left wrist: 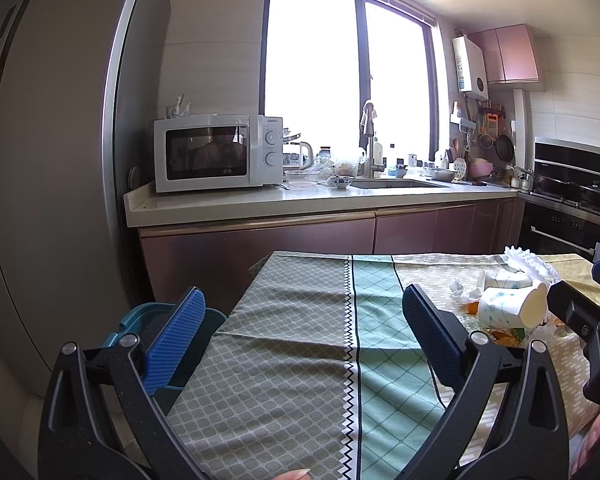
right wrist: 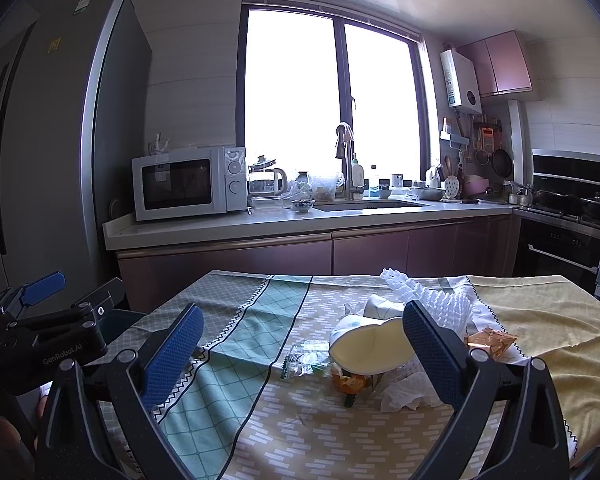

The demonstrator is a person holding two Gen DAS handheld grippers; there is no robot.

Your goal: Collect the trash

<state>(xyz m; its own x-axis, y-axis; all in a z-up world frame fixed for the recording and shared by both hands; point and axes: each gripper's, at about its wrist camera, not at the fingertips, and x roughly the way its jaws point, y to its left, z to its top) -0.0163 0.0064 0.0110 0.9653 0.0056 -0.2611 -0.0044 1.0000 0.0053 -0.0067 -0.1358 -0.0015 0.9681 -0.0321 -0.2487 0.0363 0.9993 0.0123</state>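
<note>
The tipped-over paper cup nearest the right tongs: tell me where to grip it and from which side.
Grip the white dotted paper cup across its side wall near the open rim, which faces the camera. It lies on its side atop wrappers, so come from above with the open right tongs, one finger on each side. The thin wall may crush; that hardly matters for trash.

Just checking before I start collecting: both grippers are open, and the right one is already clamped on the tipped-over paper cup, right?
Not quite. The right gripper is open and empty; the tipped paper cup lies free on the tablecloth, as the right wrist view shows. The left gripper is open too.
</note>
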